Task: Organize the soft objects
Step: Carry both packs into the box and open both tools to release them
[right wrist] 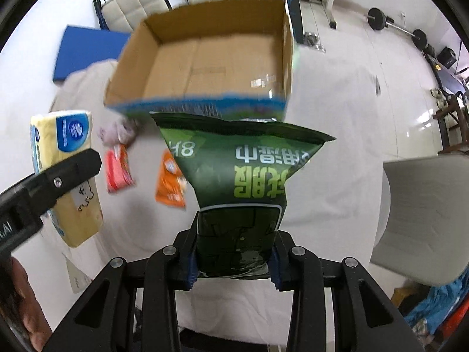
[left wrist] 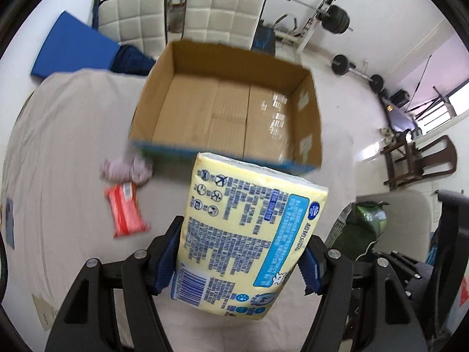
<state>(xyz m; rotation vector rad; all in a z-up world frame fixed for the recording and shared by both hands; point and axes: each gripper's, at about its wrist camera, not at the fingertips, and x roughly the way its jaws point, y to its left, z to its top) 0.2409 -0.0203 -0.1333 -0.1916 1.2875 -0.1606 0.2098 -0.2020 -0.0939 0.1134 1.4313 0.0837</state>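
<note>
1. A cloth-covered table (left wrist: 73,135) carries an open cardboard box (left wrist: 228,108), its inside bare.
2. The left gripper (left wrist: 237,261) pinches a yellow tissue pack (left wrist: 249,234) in the air, near the box's front wall.
3. The right gripper (right wrist: 233,259) clamps a dark green wipes pouch (right wrist: 243,176), also lifted.
4. A red packet (left wrist: 127,211), an orange packet (right wrist: 171,184) and a pinkish cloth bundle (left wrist: 126,170) lie on the cloth by the box.

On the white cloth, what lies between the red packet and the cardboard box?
A small crumpled pinkish-grey soft item lies there, just at the cardboard box and its near left corner, above the red packet. Both wrist views show it, though blurred.
</note>
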